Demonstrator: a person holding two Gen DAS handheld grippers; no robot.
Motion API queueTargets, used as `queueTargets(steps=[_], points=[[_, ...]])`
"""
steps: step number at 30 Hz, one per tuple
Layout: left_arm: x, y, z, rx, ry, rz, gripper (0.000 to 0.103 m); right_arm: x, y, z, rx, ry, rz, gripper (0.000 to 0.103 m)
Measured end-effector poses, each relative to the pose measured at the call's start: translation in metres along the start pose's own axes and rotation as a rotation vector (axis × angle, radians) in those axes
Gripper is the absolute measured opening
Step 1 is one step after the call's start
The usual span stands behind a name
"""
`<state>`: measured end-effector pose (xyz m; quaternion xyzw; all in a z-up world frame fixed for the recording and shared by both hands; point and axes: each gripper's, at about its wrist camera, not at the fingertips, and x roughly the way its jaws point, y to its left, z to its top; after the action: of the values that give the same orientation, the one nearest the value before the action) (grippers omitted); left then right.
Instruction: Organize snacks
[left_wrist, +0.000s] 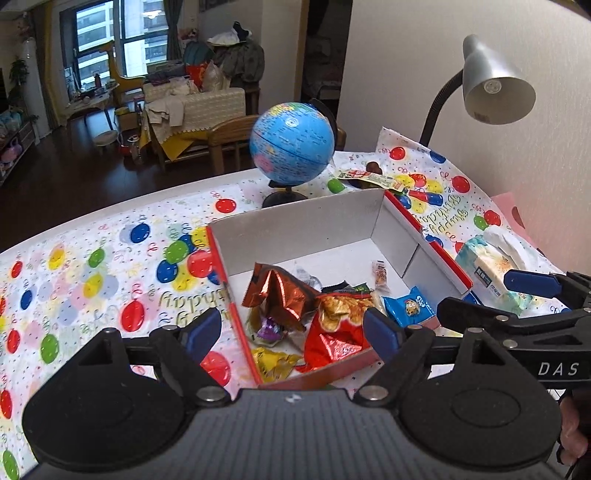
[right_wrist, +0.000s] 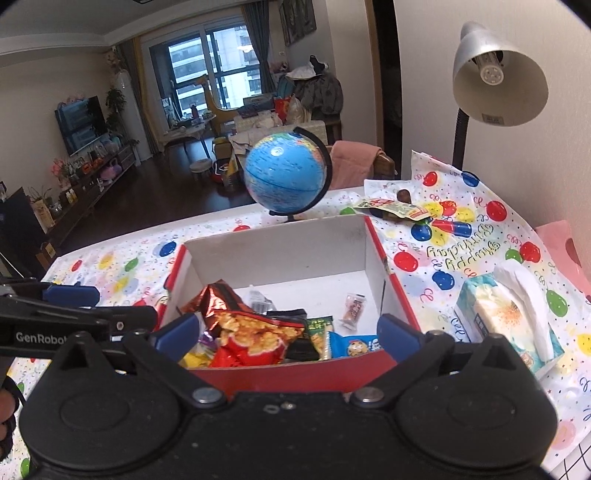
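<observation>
A red-and-white cardboard box (left_wrist: 317, 218) (right_wrist: 280, 243) sits on the balloon-print tablecloth. It holds several snacks: a red chip bag (left_wrist: 340, 325) (right_wrist: 251, 339), a brown foil bag (left_wrist: 280, 291), a blue cookie pack (left_wrist: 408, 306) (right_wrist: 354, 345), a green pack (right_wrist: 319, 332) and a small candy (left_wrist: 380, 275) (right_wrist: 352, 306). One more snack pack (left_wrist: 373, 179) (right_wrist: 395, 208) lies on the table behind the box. My left gripper (left_wrist: 291, 332) is open and empty above the box's near-left corner. My right gripper (right_wrist: 288, 332) is open and empty above the box's near wall.
A blue globe (left_wrist: 291, 144) (right_wrist: 286, 175) stands behind the box. A tissue pack (left_wrist: 495, 266) (right_wrist: 509, 317) lies right of the box. A desk lamp (left_wrist: 491, 85) (right_wrist: 498, 77) rises at the back right by the wall. The table edge runs along the far left.
</observation>
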<state>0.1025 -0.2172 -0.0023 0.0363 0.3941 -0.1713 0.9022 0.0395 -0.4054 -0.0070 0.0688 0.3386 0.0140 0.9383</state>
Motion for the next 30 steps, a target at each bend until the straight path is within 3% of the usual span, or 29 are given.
queueTargets(steps=[11,30], points=[[-0.033,0.011,-0.013,-0.042,-0.025,0.028,0.084,-0.021,0.014,-0.007,0.006,-0.038,0.009,0.103],[-0.050,0.020,-0.023,-0.055,-0.045,0.051,0.084,-0.024,0.020,-0.015,0.020,-0.029,0.011,0.103]])
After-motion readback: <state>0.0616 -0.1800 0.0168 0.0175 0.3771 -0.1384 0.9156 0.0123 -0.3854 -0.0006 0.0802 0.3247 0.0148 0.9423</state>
